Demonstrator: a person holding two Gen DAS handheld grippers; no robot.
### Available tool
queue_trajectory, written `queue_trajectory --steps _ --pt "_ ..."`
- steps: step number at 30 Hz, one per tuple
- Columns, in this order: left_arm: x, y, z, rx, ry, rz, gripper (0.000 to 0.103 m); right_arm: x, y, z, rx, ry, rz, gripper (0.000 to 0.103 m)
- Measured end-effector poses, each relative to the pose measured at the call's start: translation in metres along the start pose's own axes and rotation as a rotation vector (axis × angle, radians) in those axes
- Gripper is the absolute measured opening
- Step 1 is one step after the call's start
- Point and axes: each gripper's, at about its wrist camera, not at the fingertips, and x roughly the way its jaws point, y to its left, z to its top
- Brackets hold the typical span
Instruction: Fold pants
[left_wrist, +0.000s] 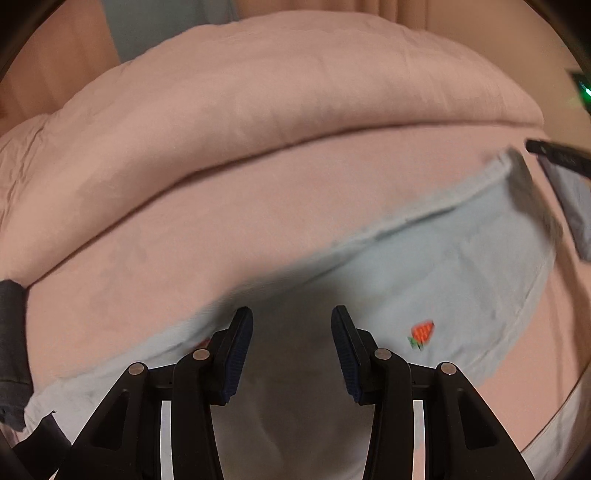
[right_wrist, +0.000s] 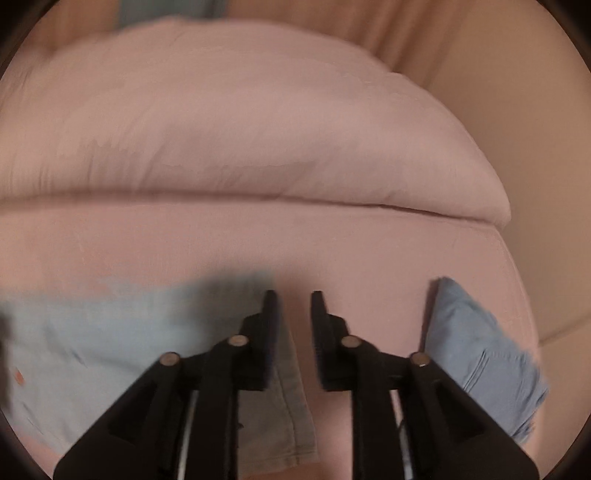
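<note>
Pants (left_wrist: 424, 266), pale blue with a small strawberry motif (left_wrist: 421, 332), lie flat across a pink bed (left_wrist: 258, 221), just in front of a puffy pink duvet (left_wrist: 258, 110). They appear laid out in a long band, possibly doubled leg on leg, though blur leaves that unsure; the crosswise folds look still to be made. The left gripper (left_wrist: 291, 317) hovers over the middle of the cloth, tongs apart and holding nothing. The right gripper (right_wrist: 291, 299) hangs at the pants' end, where a hem edge (right_wrist: 295, 406) shows below it, its jaws apart with only bare sheet between them. A second folded blue garment (right_wrist: 480, 350) sits just right of it, near the bed's edge, narrowing the room there; open sheet lies ahead.
</note>
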Motion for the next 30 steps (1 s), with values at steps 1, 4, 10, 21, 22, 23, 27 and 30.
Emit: queue_trajectory --steps 1,4,10,21,22,23,27,30 --pt "0.004 0.005 0.003 -0.021 0.005 0.001 0.044 -0.004 0.000 0.005 0.042 -0.034 0.019 0.032" --pt "0.019 0.008 0.010 -0.036 0.034 0.009 0.044 -0.013 0.040 -0.007 0.007 -0.005 0.254 0.033" --pt "0.035 0.024 0.032 -0.138 0.037 -0.007 0.044 0.025 0.091 -0.013 -0.046 0.148 0.410 0.032" --pt "0.009 0.034 0.037 -0.046 -0.033 0.022 0.059 0.043 0.072 0.033 0.127 0.108 0.312 0.045" --pt "0.005 0.030 0.032 -0.030 -0.037 0.006 0.059 0.034 0.074 0.028 0.105 0.099 0.331 0.056" --pt "0.000 0.023 0.025 -0.002 -0.039 -0.026 0.059 0.029 0.075 0.021 0.075 0.100 0.324 0.058" --pt "0.001 0.002 0.003 0.084 -0.016 -0.033 0.059 0.023 0.074 -0.021 -0.099 0.145 0.173 0.058" --pt "0.012 -0.002 -0.009 0.106 0.029 0.005 0.062 0.030 0.059 -0.043 -0.137 0.160 0.103 0.074"
